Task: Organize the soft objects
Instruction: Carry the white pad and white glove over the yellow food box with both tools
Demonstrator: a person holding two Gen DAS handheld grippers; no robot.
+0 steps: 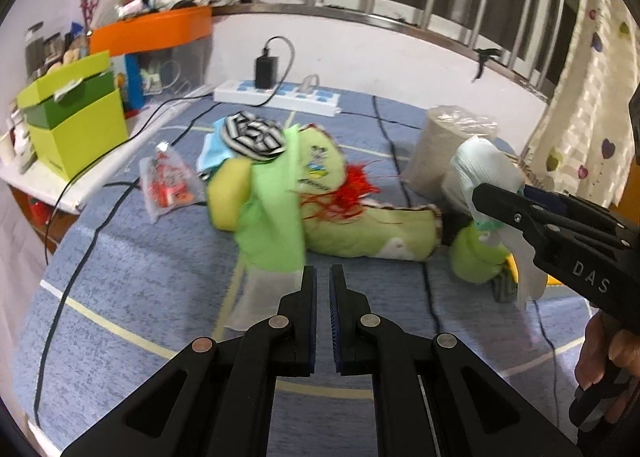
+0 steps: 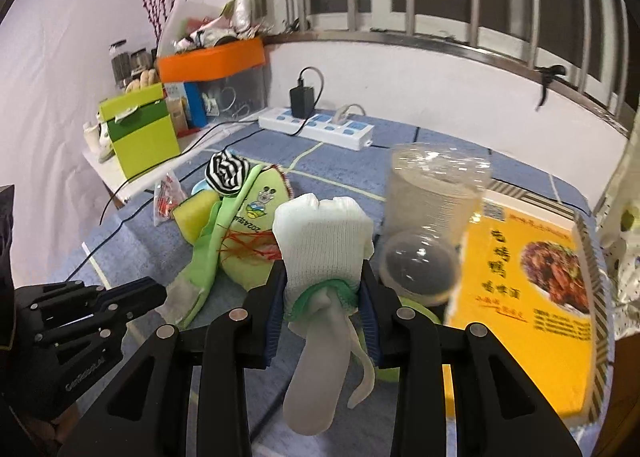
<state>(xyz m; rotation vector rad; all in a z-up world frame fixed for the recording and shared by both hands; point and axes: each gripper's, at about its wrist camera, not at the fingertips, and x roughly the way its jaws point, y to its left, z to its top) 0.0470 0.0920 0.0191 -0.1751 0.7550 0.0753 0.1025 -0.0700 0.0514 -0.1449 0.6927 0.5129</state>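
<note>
Right gripper (image 2: 323,289) clamped across white knit glove (image 2: 322,241) at its green-edged cuff, held clear above blue bedspread (image 1: 132,297); glove's long axis in line with the fingers, knit end pointing forward, limp pale tail trailing back. Left gripper (image 1: 323,289) closed with pads nearly touching, apparently nothing gripped, though blur at the tips leaves room for doubt. Heap of soft items (image 1: 280,185) lying ahead and left of held glove, closer to left gripper. Clear plastic cups (image 2: 432,217) just right of glove.
</note>
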